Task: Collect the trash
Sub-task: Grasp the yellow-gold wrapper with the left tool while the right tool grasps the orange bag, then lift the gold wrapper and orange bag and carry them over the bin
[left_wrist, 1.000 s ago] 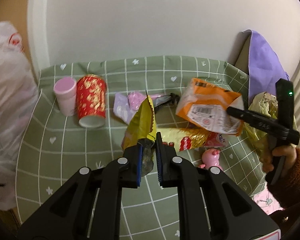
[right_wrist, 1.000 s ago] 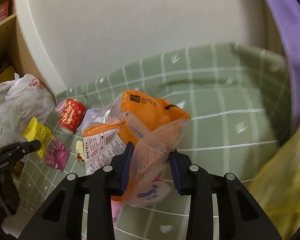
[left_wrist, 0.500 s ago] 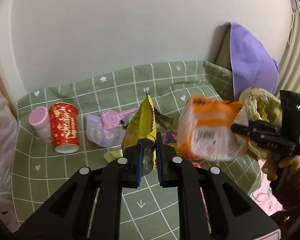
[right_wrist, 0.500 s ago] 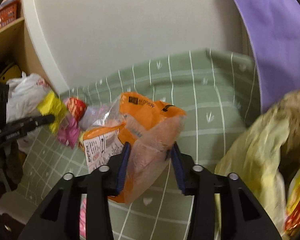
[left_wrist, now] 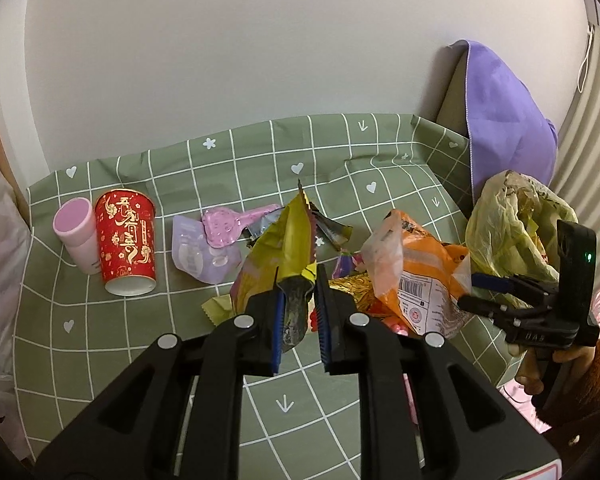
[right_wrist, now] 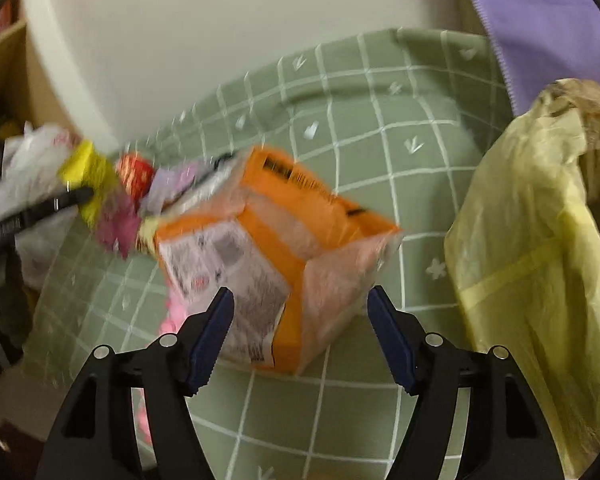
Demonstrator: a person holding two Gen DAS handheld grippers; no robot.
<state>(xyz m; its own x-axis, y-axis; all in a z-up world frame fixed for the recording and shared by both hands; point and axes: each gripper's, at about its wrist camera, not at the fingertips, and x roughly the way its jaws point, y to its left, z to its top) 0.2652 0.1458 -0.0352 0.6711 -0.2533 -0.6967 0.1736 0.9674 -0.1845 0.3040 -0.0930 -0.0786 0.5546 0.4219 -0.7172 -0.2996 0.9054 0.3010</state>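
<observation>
The right gripper (right_wrist: 300, 334) has its fingers (right_wrist: 214, 328) spreading wide, and the orange snack bag (right_wrist: 268, 264) sits between and just ahead of them with neither pad pressing on it. It is out of their grip, with its lower corner between the tips. The picture is blurred, so whether it has fully settled on the desk (right_wrist: 380, 160) I cannot tell. Just to the right of these fingers stands the yellow trash bag (right_wrist: 532, 264), its mouth up near the far edge. Judging by the task, the orange bag belongs in there, and it appears to have come loose short of the opening. To do this step well, re-pinch the bag on its loose clear flap, lift it clear of the yellow rim, and open the fingers only once it hangs over the mouth.

The left gripper (left_wrist: 298, 312) pinches the lower end of a yellow-green wrapper (left_wrist: 288, 248), fingers nearly together and just easing apart. It stands upright above the pile of wrappers (left_wrist: 340, 284). Farther left on the desk are the red paper cup (left_wrist: 126, 248) and a pink cup (left_wrist: 76, 240).
</observation>
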